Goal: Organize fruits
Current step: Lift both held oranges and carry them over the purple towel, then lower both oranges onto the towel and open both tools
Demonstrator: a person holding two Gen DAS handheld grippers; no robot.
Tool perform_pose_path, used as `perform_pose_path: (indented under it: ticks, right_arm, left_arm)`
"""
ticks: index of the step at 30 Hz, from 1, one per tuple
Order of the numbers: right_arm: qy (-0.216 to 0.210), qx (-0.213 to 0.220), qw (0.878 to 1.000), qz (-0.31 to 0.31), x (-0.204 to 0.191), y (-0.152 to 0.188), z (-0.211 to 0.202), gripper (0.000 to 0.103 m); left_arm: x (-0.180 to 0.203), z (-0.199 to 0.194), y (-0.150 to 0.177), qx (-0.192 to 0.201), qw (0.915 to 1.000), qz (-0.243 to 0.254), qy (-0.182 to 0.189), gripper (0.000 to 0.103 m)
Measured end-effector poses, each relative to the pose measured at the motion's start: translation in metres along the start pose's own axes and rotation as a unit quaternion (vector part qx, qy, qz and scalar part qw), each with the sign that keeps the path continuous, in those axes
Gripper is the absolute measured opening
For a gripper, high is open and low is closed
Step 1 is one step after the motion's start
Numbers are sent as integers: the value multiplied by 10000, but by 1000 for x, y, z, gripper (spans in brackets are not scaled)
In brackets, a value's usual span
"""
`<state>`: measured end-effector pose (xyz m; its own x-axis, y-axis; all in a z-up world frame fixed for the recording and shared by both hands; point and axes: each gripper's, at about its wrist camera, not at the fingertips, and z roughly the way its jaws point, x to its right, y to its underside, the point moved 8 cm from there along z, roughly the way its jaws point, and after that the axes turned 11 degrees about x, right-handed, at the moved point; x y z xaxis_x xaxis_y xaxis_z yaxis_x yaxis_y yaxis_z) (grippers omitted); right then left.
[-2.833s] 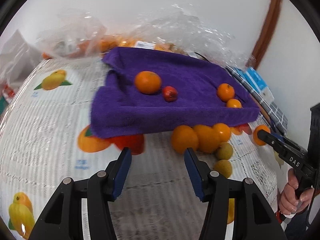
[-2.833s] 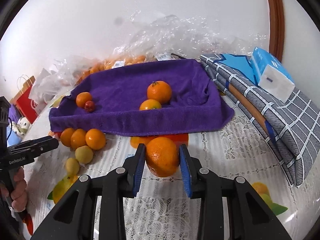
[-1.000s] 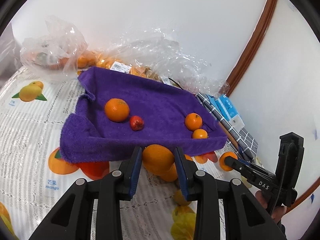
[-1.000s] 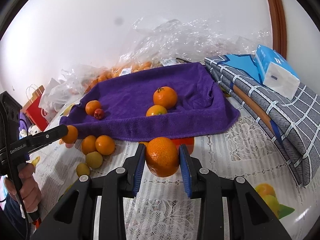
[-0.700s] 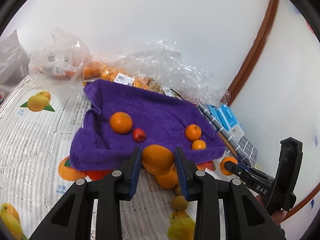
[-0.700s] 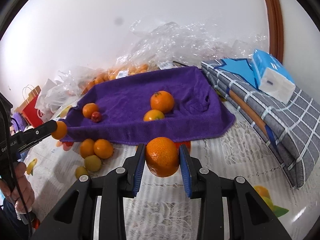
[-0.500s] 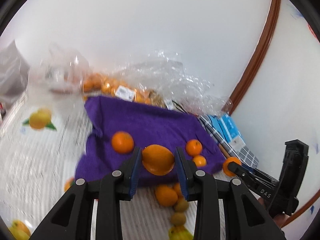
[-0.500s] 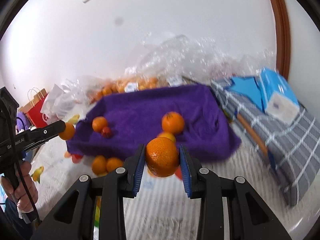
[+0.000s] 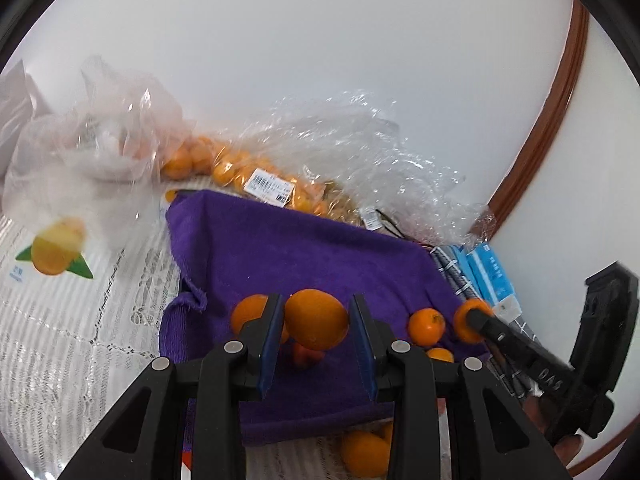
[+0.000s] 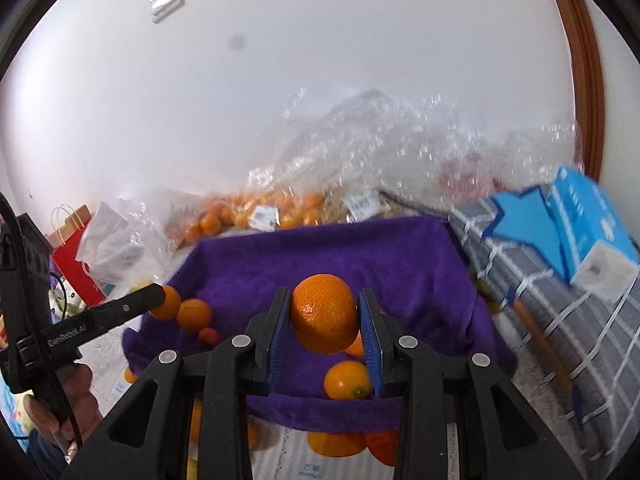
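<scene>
Left gripper (image 9: 316,326): squeezed tight on a big orange (image 9: 317,319), up in the air over the purple towel (image 9: 320,264). Right gripper (image 10: 324,330): squeezed tight on another orange (image 10: 324,314), up over the same towel too. On the towel: a few small oranges (image 9: 426,326) and a little red fruit (image 10: 209,336); more fruit on the tablecloth (image 9: 60,340) at the near edge.

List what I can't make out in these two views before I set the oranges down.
- Left wrist: red fruit mostly hidden behind the held orange.
- Left wrist: loose fruit below the towel, half hidden by the left gripper.
- Right wrist: bags smeared by motion blur.
- Right wrist: fruit behind the right gripper's orange, mostly covered.
</scene>
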<state>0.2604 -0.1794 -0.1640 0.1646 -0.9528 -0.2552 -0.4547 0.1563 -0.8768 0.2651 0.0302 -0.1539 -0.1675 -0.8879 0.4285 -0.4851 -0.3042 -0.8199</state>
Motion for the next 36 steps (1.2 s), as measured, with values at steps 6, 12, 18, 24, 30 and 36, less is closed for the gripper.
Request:
perform_pose_path:
  ticks: [6, 12, 18, 24, 30, 36]
  right_arm:
    - [204, -245, 9994, -130, 10, 18, 15, 33]
    - [301, -185, 9984, -450, 5, 23, 17, 33]
    - [293, -254, 9967, -710, -4, 27, 20, 33]
    - [258, -326, 9972, -618, -2, 28, 20, 33]
    - [307, -348, 9965, -699, -3, 30, 19, 35]
    - [299, -367, 9966, -671, -1, 29, 18, 44]
  left_arm:
    - [-5, 12, 8, -119, 9999, -90, -58, 32]
    - [-4, 14, 9, -118, 9999, -5, -91, 32]
    - [3, 18, 14, -235, 9997, 85, 23, 32]
    - [2, 19, 16, -295, 9995, 60, 49, 32]
    - [2, 19, 16, -310, 9995, 25, 73, 32]
    - [6, 19, 18, -349, 9992, 82, 158, 32]
